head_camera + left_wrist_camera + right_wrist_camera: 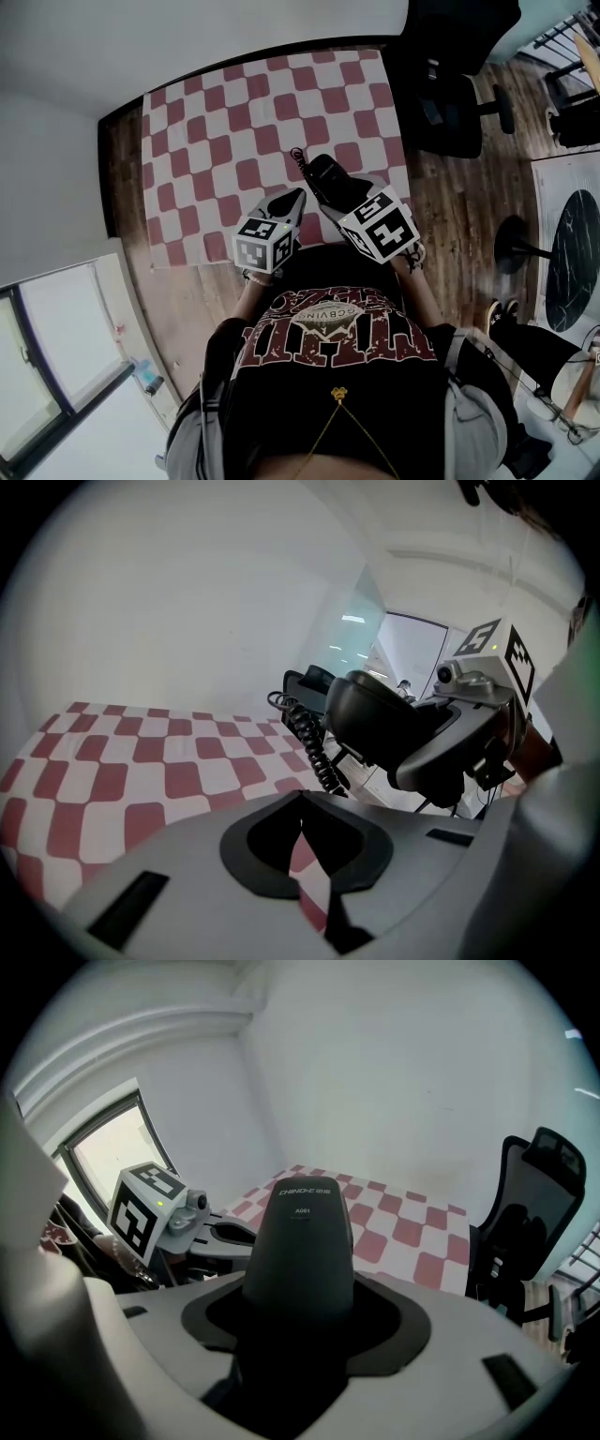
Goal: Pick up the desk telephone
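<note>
The black plastic telephone handset (326, 178) is off the desk's red-and-white checked cloth (225, 122), held in the air over the desk's near edge, toward its right-hand near corner. The right gripper (349, 208) has its jaws pressed onto the handset, which in the right gripper view (300, 1241) fills the gap between them and juts out ahead. The left gripper (295, 202) sits just beside it, and its own view shows the jaws drawn together with nothing caught, only a sliver of cloth visible through the slit (302, 855). A black coiled cord (314, 742) trails from the handset down toward the cloth. No telephone base shows in any view.

The handset looks like hard moulded plastic – probably light, stiff and not fragile, but smooth and rounded, so it could twist or slide in a pinch. The hold seems nearer one end than the middle, so the free end may sag. The slimmer waist between the two bulbous ends would be the surer place to grip – and the springy cord is likely to tug and swing as the piece moves
</note>
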`<state>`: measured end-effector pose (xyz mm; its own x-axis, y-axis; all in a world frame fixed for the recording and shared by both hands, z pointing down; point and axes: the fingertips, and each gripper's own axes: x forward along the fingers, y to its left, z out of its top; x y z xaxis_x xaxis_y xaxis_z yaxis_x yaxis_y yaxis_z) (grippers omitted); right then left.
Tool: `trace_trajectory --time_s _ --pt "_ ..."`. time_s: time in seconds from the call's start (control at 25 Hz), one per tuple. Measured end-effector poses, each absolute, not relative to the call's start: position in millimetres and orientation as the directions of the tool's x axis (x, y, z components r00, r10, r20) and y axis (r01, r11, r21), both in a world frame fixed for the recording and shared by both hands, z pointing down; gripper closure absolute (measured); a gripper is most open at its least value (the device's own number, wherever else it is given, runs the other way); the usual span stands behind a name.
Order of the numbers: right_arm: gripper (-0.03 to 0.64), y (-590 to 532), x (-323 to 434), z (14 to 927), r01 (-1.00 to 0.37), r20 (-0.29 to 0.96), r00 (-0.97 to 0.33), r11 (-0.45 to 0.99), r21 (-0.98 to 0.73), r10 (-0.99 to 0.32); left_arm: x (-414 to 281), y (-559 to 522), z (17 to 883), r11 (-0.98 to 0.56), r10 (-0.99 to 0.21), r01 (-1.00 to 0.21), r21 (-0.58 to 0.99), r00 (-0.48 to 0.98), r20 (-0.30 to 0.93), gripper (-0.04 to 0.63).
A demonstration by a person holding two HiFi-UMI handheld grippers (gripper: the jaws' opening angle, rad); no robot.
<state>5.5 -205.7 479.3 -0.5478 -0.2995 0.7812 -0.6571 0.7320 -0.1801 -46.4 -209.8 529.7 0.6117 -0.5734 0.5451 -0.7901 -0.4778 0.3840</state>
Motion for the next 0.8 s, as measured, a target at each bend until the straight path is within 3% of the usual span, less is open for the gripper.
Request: trace_trajectory --time_s 0.8 --pt "0.328 -202.2 2.0 442.9 -0.621 0.766 -0.568 0.768 -0.158 -0.301 -45.1 -208.1 533.2 -0.478 -0.563 -0.786 0.393 0.617 0.550 0.588"
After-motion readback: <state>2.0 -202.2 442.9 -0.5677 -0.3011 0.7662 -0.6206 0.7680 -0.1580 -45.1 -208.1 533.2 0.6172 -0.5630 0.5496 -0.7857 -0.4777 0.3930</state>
